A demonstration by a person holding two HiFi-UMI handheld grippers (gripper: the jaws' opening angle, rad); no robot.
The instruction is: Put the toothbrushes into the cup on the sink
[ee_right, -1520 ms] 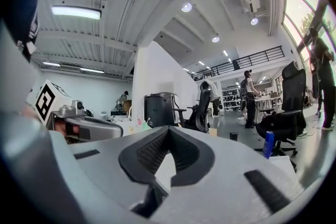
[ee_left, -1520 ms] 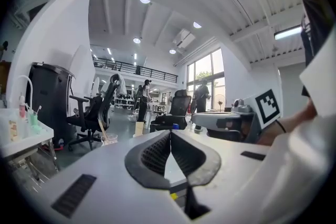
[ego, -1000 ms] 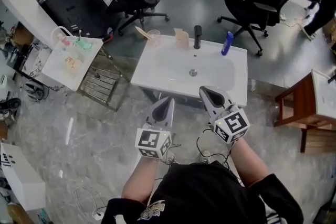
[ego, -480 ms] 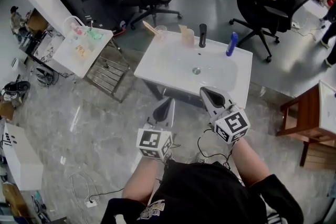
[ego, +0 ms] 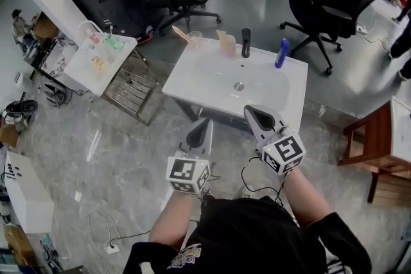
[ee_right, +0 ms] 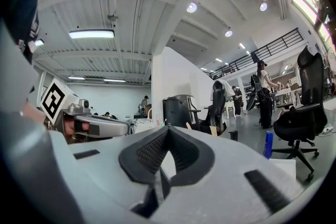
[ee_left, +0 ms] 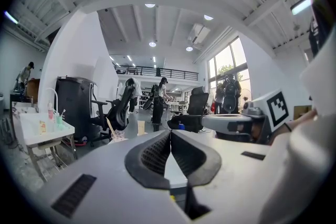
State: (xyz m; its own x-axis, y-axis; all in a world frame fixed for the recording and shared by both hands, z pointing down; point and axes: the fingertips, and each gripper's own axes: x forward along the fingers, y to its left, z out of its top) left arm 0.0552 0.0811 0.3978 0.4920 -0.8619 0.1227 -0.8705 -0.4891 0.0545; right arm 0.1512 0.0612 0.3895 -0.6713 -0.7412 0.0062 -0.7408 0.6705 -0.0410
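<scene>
Left gripper (ego: 204,124) and right gripper (ego: 252,112): fingers clenched on nothing, short of the sink (ego: 205,83). Toothbrush (ego: 180,35) leans at the clear cup (ego: 193,40) on the back-left rim. Looks light, stiff, slim and probably slick. Pinch mid-handle.

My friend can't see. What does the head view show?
A person holds the left gripper and right gripper, both shut, before a white sink. On its back edge stand a tan cup, a black faucet and a blue bottle.
</scene>
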